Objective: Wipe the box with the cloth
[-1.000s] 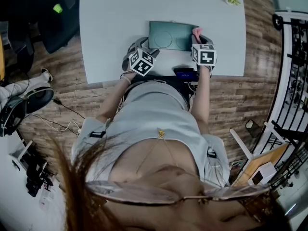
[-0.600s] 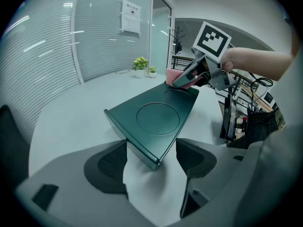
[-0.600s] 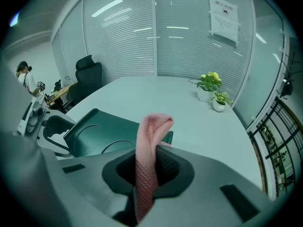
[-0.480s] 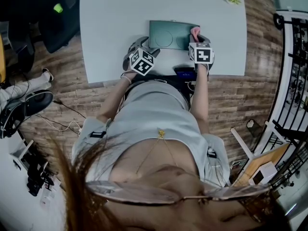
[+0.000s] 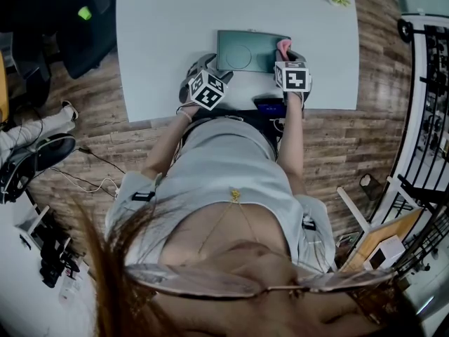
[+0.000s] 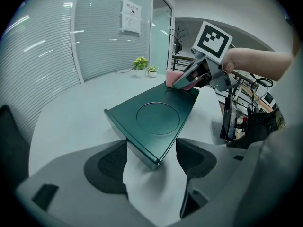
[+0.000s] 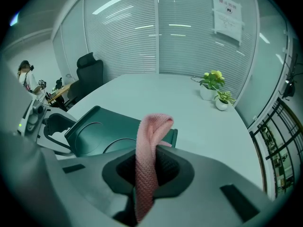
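Left gripper (image 6: 151,161): my jaws are spread, with the near corner of the box (image 6: 158,117) lying between the pads, not clamped. Right gripper (image 7: 147,167): my jaws are pressed together on the pink cloth (image 7: 152,131), whose folded loop stands up at the box's right edge. Box: dark green, flat, circles marked on its top, resting near my side of the white table (image 5: 175,20). Far edge: two small potted plants (image 7: 215,91).
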Demonstrator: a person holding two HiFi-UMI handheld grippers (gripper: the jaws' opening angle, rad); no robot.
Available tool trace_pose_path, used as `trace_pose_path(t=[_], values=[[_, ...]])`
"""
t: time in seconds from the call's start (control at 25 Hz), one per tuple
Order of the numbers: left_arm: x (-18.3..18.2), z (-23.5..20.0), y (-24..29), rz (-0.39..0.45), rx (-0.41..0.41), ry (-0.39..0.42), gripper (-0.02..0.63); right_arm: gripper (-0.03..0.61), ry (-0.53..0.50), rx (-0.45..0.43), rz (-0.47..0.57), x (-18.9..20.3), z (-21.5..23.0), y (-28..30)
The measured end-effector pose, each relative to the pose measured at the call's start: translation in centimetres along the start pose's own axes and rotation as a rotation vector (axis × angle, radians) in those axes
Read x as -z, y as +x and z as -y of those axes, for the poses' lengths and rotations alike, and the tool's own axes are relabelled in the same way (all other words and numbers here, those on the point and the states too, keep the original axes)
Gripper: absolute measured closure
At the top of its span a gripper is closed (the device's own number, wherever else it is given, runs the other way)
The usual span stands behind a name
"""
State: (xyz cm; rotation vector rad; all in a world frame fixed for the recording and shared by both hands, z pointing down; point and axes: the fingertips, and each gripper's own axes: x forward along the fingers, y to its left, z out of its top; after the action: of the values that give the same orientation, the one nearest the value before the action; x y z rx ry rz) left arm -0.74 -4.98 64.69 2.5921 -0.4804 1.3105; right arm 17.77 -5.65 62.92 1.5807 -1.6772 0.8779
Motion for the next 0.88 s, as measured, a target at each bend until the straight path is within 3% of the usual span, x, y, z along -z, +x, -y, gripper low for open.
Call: trace_pose_path(t=[0.4, 0.64, 0.88], values=[[0.0, 0.1, -0.1, -0.005, 0.001, 0.001, 0.295, 0.534, -0.003, -0.027, -0.008, 0.1, -0.8, 0.0], [0.2, -0.1, 0.2, -0.006, 0.004, -0.002, 0.295, 0.534, -0.079, -0.016, -0.066, 0.6, -1.9, 0.6], [0.1, 0.0, 0.0, -0.005, 0.001, 0.000, 0.295, 0.534, -0.079, -0.020, -0.065, 0.4, -2.4, 0.5]])
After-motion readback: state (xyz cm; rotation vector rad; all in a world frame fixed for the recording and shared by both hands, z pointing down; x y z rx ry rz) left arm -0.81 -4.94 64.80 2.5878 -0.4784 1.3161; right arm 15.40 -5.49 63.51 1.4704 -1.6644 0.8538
